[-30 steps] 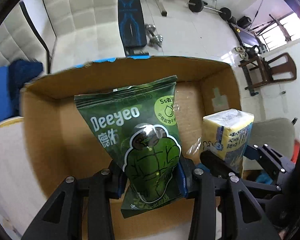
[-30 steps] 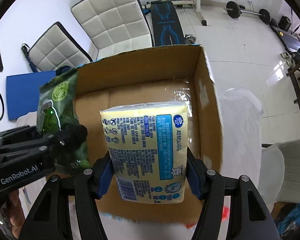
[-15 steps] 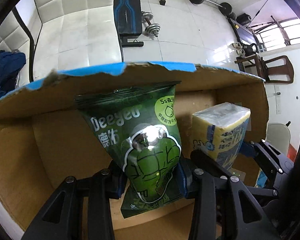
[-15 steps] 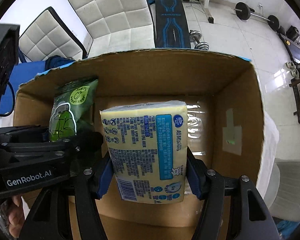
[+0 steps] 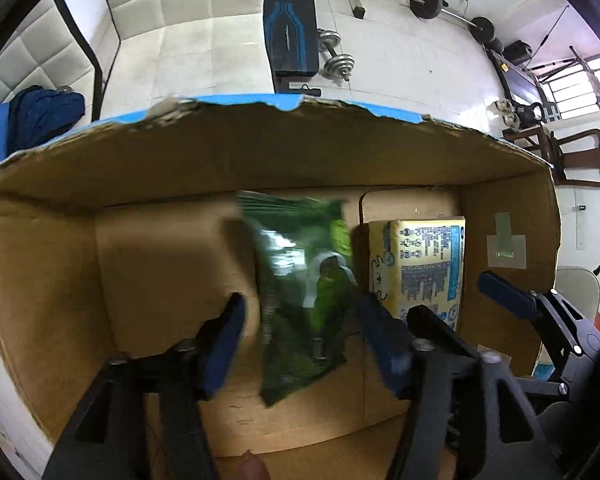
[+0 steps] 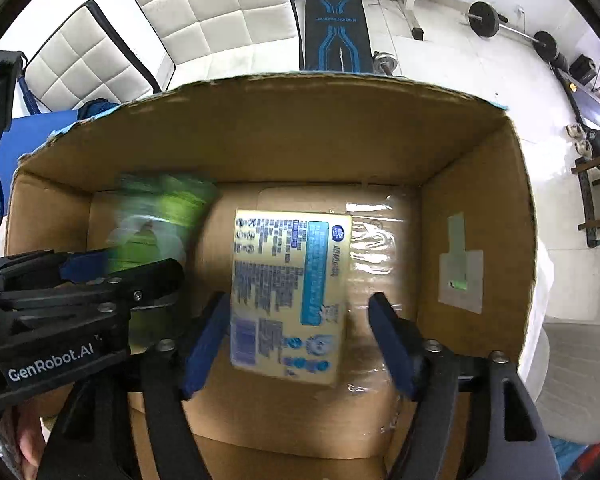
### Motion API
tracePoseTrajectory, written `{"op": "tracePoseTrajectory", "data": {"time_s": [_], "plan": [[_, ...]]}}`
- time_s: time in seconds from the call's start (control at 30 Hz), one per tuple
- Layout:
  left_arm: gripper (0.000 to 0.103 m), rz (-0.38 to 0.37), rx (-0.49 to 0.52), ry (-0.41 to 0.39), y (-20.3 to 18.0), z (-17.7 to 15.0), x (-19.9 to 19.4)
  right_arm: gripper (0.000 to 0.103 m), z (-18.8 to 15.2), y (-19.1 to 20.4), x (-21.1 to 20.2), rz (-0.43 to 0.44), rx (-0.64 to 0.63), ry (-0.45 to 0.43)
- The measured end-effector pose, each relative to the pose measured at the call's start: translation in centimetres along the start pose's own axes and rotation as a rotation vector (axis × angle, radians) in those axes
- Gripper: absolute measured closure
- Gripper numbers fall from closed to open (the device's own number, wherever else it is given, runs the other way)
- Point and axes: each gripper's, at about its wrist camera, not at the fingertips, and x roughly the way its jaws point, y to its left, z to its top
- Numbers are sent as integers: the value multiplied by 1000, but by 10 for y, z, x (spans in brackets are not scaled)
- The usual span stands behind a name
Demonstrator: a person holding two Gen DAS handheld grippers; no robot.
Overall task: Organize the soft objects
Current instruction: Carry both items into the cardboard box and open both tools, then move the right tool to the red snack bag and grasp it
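Two soft packs dropping into the cardboard box (image 5: pixel 52 280), one under each gripper. Having just been opening, on the left gripper (image 5: pixel 300 320): blue fingers (image 5: pixel 224 344) now standing clear of the green snack bag (image 5: pixel 300 300), with the bag between them but not pressed, blurred, falling away from the fingers toward the box floor. Same on the right gripper (image 6: pixel 296 340): fingers (image 6: pixel 392 352) having just been opening, parted from the yellow tissue pack (image 6: pixel 288 296), no longer gripping it. Lying with long axis along the line of the fingers, both packs, side by side and near each other; bag closer to the left hand, tissue pack closer to the right. Probably not needing a new grasp next, only lifting straight out. Paying attention to the box walls: the torn far rim (image 5: pixel 236 104) rising above the fingertips, the right wall (image 6: pixel 480 240) close to the right fingers. Leaving free floor on the left side of the box, beside the bag, and a narrow strip by the right wall. Keeping the two grippers apart while rising, since standing close together.
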Motion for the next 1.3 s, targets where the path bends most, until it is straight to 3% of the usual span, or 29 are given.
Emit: {"op": "tracePoseTrajectory", "data": {"time_s": [0.13,0.23,0.37,0.73,1.17,1.3], "plan": [[25,16,-1,-22,1,-14,-6,24,-5,2,-6,-17,4,-3],[12,46,6,-44,2,-26,-10,14,-15,1,-13,-30,4,-9],[3,82,5,-88,6,-47,-21,1,-35,2,-24,-44,8,-21],[3,152,-32,-235,19,-123,-74,0,-95,10,-77,-58,45,-118],[3,284,12,-450,-6,-210,-161,0,-173,44,-158,-73,54,-248],[3,297,9,-480,-12,-235,-176,0,-195,45,-177,-51,70,-273]]}}
